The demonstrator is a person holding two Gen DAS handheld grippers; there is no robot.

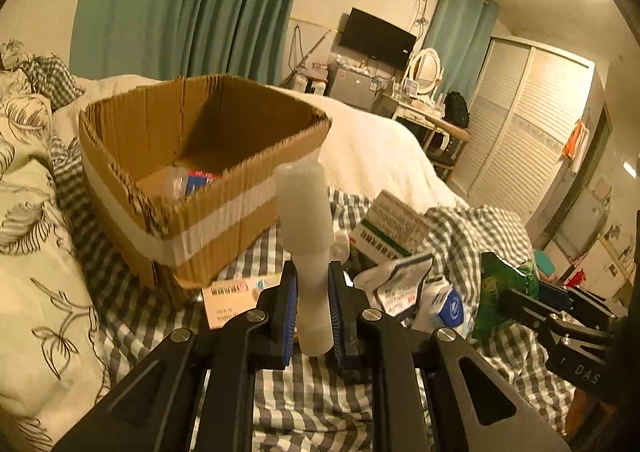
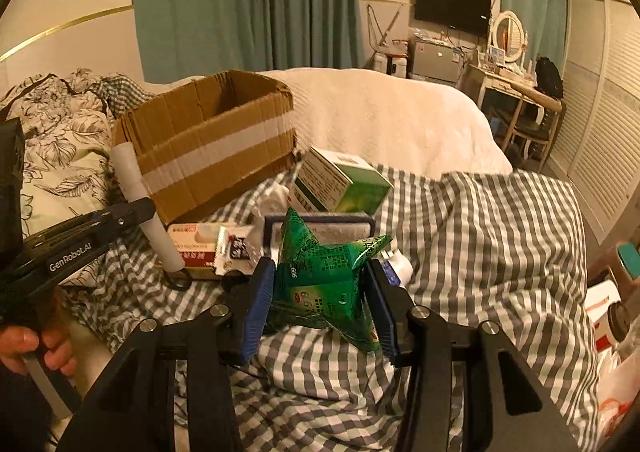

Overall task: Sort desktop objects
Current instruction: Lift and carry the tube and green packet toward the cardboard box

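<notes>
Checkered bed (image 1: pixel 304 392) carried a cardboard box (image 1: pixel 192 188) toward its left edge; left hand-held gripper (image 1: pixel 313 316) clamped a white tube (image 1: pixel 310 252) upright beside it, right hand-held gripper (image 2: pixel 320 300) clamped a green packet (image 2: pixel 324 280) above the clutter.

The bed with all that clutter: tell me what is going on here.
A person is sorting loose items on the checked bedsheet with two handheld grippers. The left gripper has its jaws shut on a white plastic tube; the right gripper clamps a crumpled green packet. The cardboard box stands just ahead with a few items inside. Medicine boxes and packets lie unsorted beside it.
</notes>
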